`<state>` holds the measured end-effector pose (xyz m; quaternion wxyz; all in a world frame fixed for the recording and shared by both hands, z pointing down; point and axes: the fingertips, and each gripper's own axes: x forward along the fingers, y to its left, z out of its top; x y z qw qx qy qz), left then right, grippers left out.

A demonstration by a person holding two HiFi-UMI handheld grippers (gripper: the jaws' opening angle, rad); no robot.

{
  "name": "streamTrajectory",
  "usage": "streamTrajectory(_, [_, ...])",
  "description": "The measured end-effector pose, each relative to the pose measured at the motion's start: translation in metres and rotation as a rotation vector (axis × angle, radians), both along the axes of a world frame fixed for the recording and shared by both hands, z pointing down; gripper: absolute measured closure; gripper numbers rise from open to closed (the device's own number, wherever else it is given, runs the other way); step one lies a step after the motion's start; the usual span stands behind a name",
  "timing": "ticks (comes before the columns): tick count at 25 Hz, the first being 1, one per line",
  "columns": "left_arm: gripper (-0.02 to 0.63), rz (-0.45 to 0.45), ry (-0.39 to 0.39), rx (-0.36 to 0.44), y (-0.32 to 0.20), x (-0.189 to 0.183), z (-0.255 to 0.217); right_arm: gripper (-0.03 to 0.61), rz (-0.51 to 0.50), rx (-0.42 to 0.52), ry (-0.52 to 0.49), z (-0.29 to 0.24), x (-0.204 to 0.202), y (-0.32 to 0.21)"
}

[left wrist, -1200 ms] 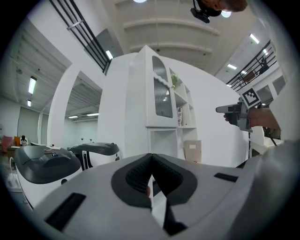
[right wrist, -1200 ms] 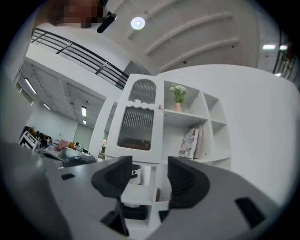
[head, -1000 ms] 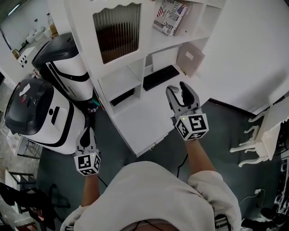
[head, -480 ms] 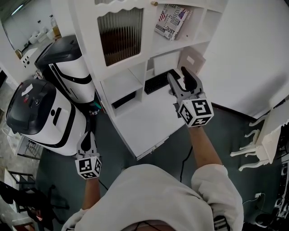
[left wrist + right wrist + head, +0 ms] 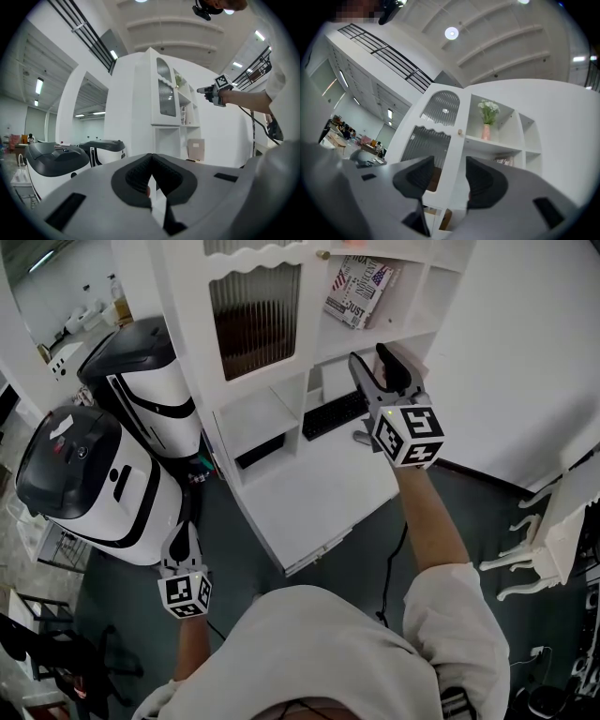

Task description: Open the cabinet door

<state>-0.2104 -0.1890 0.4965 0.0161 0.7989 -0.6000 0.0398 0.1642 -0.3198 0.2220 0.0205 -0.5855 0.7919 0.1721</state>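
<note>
The right gripper (image 5: 367,356) has risen toward the small knob (image 5: 322,254) of the still-shut white ribbed-glass cabinet door (image 5: 255,315), its empty fingers apart but narrowing, while the left gripper's (image 5: 184,532) fingers sit together.

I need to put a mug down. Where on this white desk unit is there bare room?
The desk top is bare from the keyboard out to its front edge. The cubby shelf left of the keyboard is free. The upper shelf is crowded by the book.

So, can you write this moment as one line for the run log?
cabinet door: closed | knob: untouched | right gripper: aimed at door edge, jaws open, just closing, nothing between | left gripper: low, shut, empty
</note>
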Motion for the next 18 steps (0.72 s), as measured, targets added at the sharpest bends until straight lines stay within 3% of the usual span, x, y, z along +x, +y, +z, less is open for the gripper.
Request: streamTrajectory(18, [0.615, -0.096, 0.008, -0.015, 0.023, -0.03, 0.007, 0.382, -0.004, 0.043, 0.053, -0.052, -0.013, -0.056])
